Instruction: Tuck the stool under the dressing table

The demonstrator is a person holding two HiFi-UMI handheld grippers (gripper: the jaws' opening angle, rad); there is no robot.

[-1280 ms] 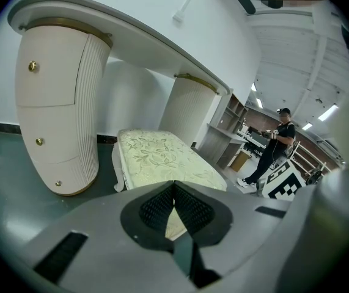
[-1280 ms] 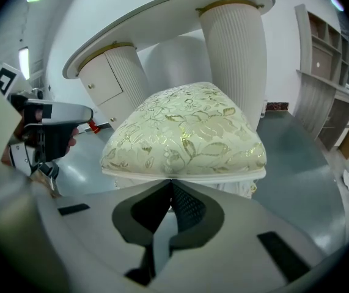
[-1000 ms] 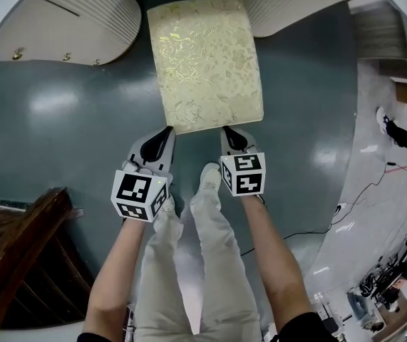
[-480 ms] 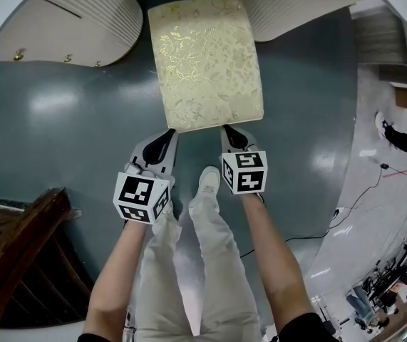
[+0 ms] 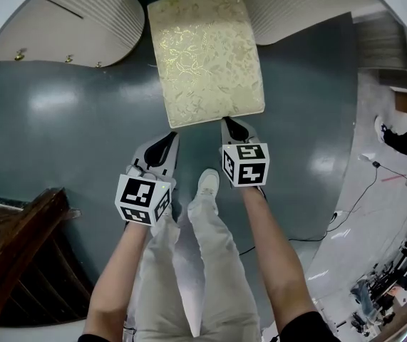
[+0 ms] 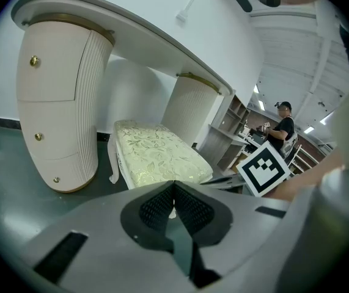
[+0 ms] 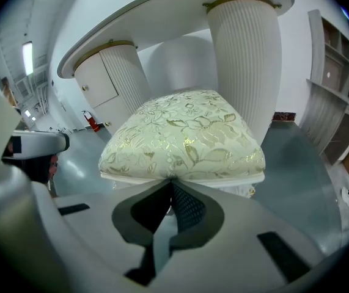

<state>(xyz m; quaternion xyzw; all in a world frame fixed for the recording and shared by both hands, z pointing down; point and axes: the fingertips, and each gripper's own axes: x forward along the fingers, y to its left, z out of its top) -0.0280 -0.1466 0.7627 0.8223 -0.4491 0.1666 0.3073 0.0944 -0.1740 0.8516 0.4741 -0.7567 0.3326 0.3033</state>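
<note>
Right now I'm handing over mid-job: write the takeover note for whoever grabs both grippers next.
Left gripper: jaws shut, empty, tips at the near left corner of the cream floral-brocade cushioned stool.
Right gripper: jaws shut, empty, tips against the stool's near edge, right side.
Stool: on the grey-green floor, far end between the two ribbed pedestals of the white dressing table; most of the seat sticks out.
Done: stool lined up with the gap, partly in.
Left: push straight in with both tips until the seat sits under the top.

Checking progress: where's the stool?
Head view, top centre: the stool has its far end between the dressing table's pedestals, left gripper and right gripper at its near edge.
</note>
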